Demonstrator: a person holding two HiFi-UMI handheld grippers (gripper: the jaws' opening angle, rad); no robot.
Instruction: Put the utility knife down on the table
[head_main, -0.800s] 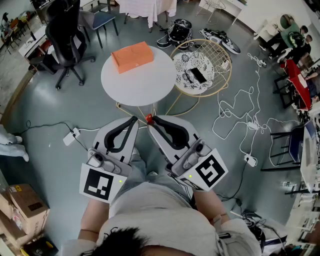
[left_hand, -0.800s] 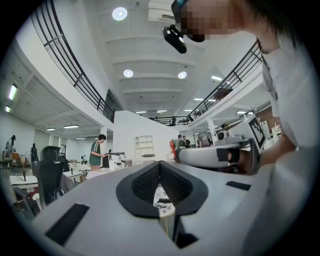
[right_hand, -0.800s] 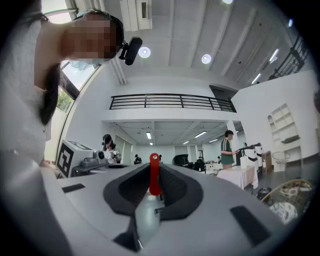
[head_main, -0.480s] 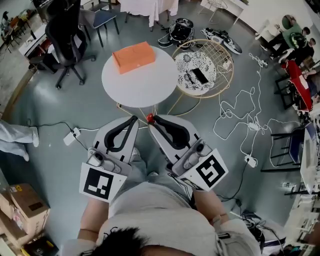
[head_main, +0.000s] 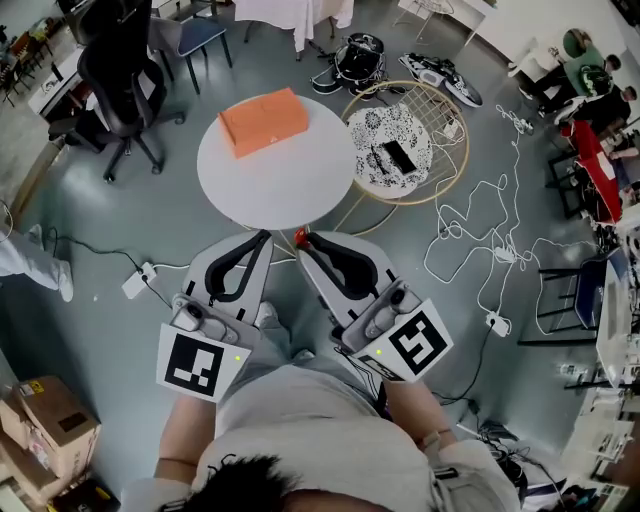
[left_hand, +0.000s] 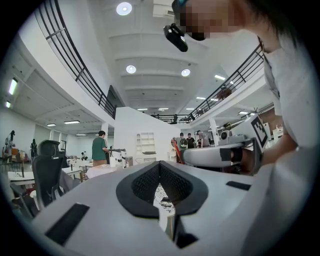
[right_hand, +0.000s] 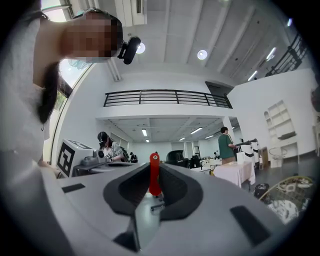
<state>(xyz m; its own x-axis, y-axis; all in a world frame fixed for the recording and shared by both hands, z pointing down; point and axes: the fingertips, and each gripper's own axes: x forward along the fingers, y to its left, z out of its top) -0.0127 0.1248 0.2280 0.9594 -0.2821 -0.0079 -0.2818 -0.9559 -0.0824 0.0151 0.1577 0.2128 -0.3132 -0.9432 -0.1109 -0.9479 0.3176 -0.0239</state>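
Red utility knife (right_hand: 155, 176) is pinched in my right gripper (head_main: 304, 240) jaws, its end poking past the tips, near my body & short of the round white bench (head_main: 290, 185). Left gripper (head_main: 267, 237) jaws are pressed together w/ nothing in them. Risk: opening too early or too high prob. drops the knife on the floor; the orange box (head_main: 264, 121) crowds the bench's far side.

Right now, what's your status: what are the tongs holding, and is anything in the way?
Left tongs shut, empty. Right tongs shut on red utility knife, not yet on round table. Orange box sits on table's far side.
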